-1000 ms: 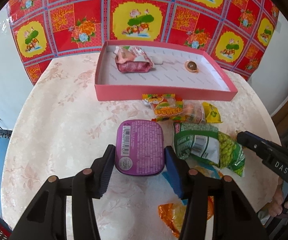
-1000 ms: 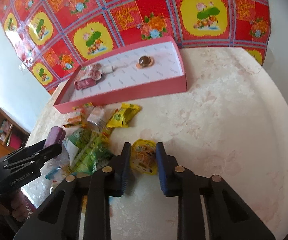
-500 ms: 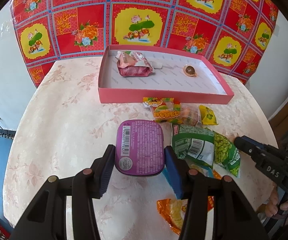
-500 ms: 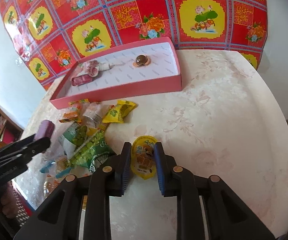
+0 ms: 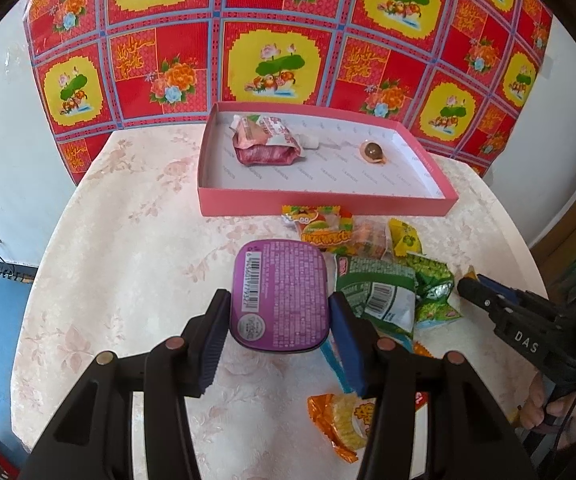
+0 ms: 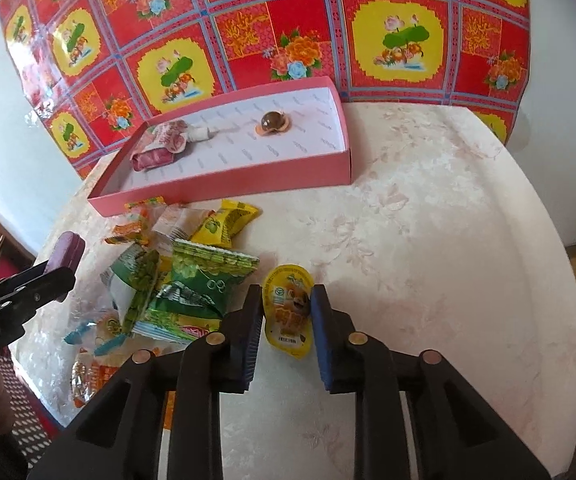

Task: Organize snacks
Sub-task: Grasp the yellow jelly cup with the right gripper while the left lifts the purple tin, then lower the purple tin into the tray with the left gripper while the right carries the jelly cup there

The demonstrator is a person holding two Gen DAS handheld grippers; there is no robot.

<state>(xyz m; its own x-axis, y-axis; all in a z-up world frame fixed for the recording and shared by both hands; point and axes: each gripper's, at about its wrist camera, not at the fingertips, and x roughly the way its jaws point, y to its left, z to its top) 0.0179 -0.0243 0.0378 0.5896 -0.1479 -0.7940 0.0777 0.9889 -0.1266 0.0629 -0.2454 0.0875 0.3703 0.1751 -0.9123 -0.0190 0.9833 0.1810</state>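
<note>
My left gripper (image 5: 279, 300) is shut on a purple tin (image 5: 278, 276), label side up, held above the table in front of the pink box (image 5: 320, 202). In the right wrist view my right gripper (image 6: 287, 294) has a yellow jelly cup (image 6: 288, 312) between its pads; the jaws are closing on it and both pads touch its sides. The pink box (image 6: 224, 184) holds a pink packet (image 5: 266, 146), a small white sweet (image 5: 310, 142) and a brown round candy (image 5: 373, 151). The right gripper's tip (image 5: 464, 286) shows at the right of the left wrist view.
A heap of loose snacks lies between the grippers: green packets (image 5: 376, 292), a yellow packet (image 5: 404, 238), an orange-and-green packet (image 5: 320, 228) and an orange packet (image 5: 340, 420). The round table (image 6: 448, 240) drops off at the right. A red patterned cloth (image 5: 280, 60) hangs behind the box.
The right jaws have come in against the yellow jelly cup, which lay loose between them a second ago. The left gripper keeps the purple tin, almost unmoved.
</note>
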